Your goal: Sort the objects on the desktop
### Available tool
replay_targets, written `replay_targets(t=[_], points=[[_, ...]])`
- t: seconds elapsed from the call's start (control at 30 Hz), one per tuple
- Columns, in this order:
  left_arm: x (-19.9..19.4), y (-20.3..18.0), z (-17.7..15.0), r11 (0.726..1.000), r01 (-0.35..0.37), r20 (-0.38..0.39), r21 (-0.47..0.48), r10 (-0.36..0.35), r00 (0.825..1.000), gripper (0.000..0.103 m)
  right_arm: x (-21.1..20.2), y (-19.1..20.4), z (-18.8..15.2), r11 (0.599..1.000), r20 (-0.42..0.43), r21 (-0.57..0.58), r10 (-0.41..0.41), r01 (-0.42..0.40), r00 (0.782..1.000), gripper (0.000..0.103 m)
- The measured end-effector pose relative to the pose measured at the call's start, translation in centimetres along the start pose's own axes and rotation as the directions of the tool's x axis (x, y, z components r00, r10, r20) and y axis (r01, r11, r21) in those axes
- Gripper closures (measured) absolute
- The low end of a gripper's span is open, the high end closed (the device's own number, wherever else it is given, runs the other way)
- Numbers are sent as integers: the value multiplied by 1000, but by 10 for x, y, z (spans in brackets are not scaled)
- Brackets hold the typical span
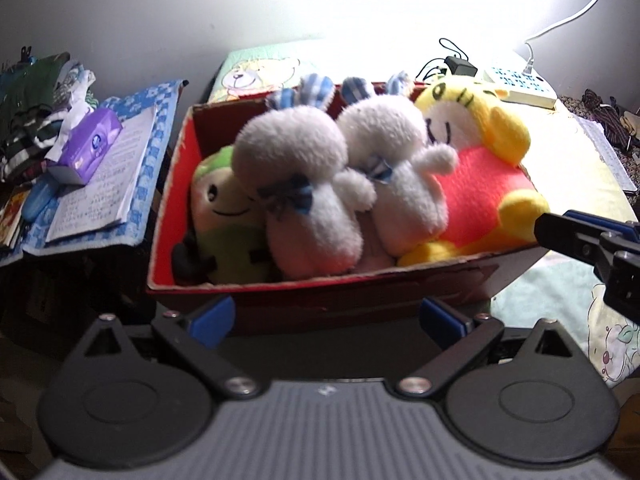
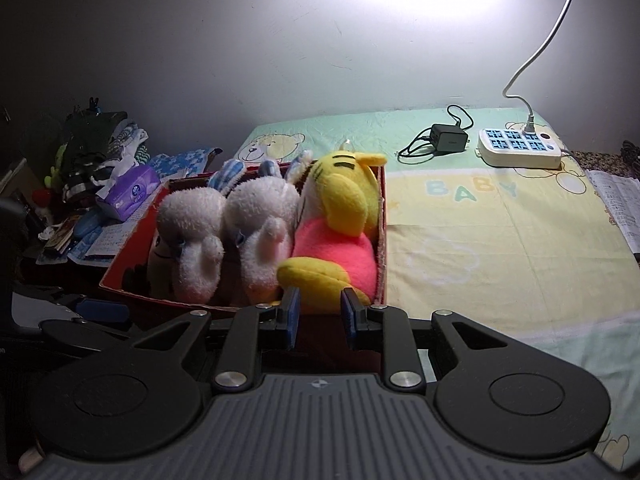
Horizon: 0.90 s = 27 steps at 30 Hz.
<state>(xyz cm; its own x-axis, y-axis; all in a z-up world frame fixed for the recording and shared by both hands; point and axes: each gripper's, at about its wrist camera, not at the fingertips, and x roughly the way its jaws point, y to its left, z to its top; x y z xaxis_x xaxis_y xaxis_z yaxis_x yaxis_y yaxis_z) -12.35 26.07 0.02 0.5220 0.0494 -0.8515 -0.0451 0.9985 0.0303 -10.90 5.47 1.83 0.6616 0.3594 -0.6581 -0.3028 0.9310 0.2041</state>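
Observation:
A red cardboard box point(image 1: 320, 294) point(image 2: 383, 216) holds several plush toys: a green one point(image 1: 218, 216), two white rabbits point(image 1: 304, 184) point(image 2: 192, 232) with blue striped ears, and a yellow tiger in a red shirt point(image 1: 484, 196) point(image 2: 340, 232). My left gripper point(image 1: 326, 318) is open and empty, just in front of the box's near wall. My right gripper point(image 2: 319, 316) is open with a narrower gap, empty, in front of the box's near right corner; it also shows at the right edge of the left wrist view point(image 1: 592, 240).
A purple tissue pack point(image 1: 86, 144) point(image 2: 128, 194) and printed papers point(image 1: 100, 184) lie on a blue cloth left of the box, with a clothes pile point(image 1: 36, 100) behind. A white power strip point(image 2: 520, 148), black charger point(image 2: 448, 138) and papers point(image 2: 616, 204) lie on the baby-print cloth point(image 2: 500, 240).

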Motion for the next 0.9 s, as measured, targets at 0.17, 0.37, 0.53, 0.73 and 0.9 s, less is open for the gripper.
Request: replay_targets(t=[0.17, 0.37, 0.53, 0.73, 0.9], points=[[-3, 21, 11, 1000, -17, 30, -1, 17, 999, 3, 3, 20, 4, 1000, 25, 7, -8, 8, 1000, 79], [-1, 39, 23, 999, -46, 47, -20, 47, 998, 3, 10, 36, 11, 1000, 42, 14, -19, 19, 999, 79], [6, 47, 31, 996, -79, 62, -38, 81, 995, 3, 21, 46, 18, 999, 35, 24, -45, 44, 998, 79], [14, 53, 39, 989, -138, 68, -44, 141, 988, 2, 32, 51, 30, 997, 41, 34, -77, 75, 996, 78], [22, 60, 44, 993, -102, 24, -50, 104, 994, 2, 41, 49, 37, 989, 22, 61, -134, 132, 991, 73]])
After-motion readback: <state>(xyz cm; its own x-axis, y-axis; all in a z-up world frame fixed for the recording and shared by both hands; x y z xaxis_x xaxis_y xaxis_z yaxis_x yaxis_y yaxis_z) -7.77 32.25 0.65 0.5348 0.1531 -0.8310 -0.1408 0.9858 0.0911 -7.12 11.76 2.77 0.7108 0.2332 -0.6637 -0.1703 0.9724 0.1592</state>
